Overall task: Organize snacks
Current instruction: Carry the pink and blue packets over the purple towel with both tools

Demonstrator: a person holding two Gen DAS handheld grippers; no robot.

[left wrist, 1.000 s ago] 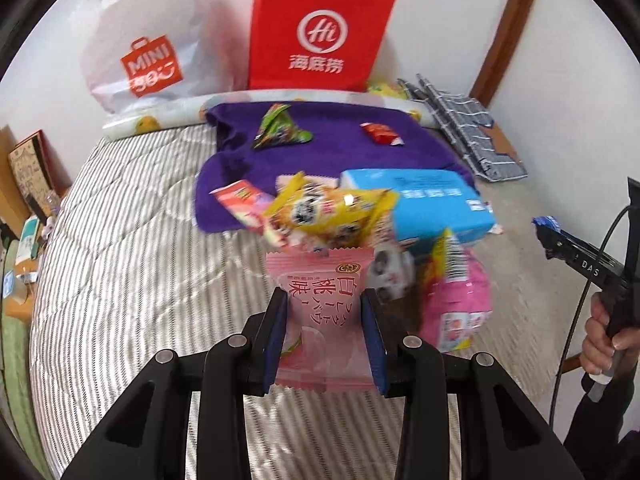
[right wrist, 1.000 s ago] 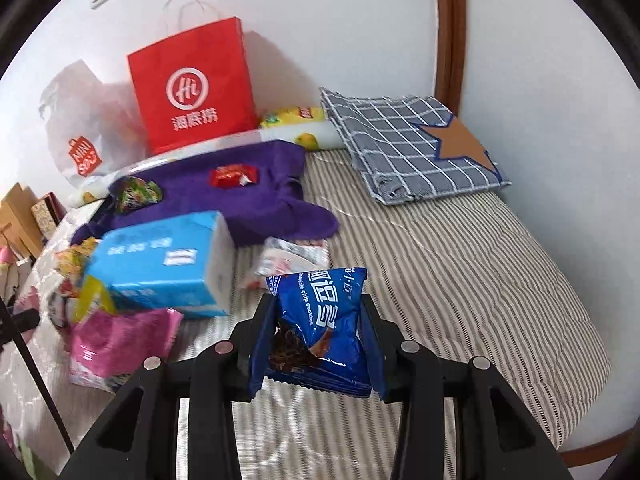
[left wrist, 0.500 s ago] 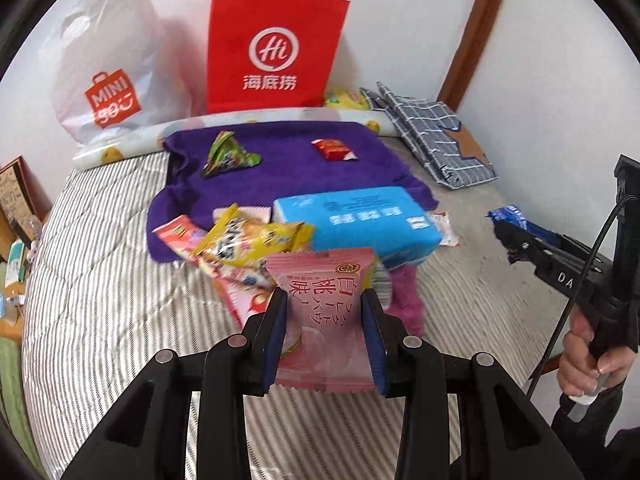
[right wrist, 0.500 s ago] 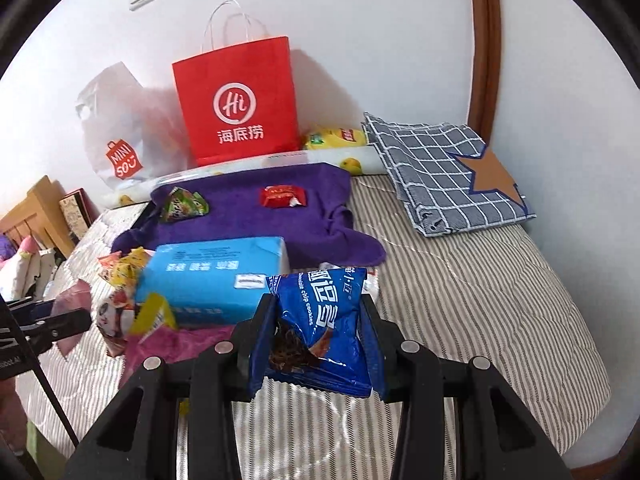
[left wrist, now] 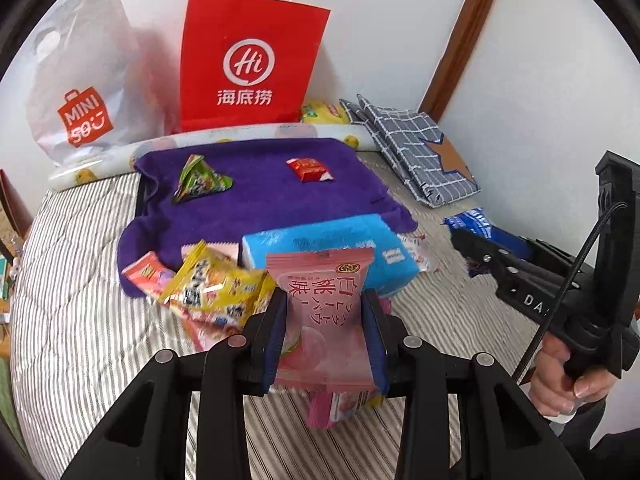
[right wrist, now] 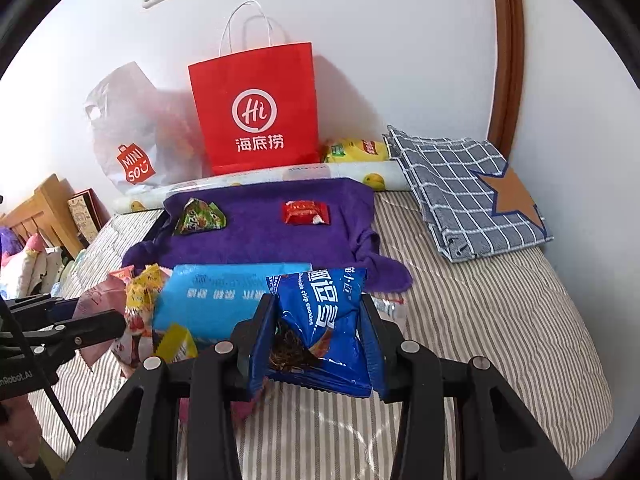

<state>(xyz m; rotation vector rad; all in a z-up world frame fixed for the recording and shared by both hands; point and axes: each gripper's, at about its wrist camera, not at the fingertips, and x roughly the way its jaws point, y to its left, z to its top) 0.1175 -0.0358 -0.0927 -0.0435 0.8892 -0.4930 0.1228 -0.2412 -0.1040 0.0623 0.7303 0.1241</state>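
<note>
Left wrist view: the left gripper (left wrist: 326, 336) squeezes a pink peach snack pack (left wrist: 323, 320) above the bed. The right gripper (right wrist: 318, 334) pinches a blue cookie bag (right wrist: 320, 324). Both look light, soft and crinkly; holding the middle seems safest, since cookies crumble.
</note>
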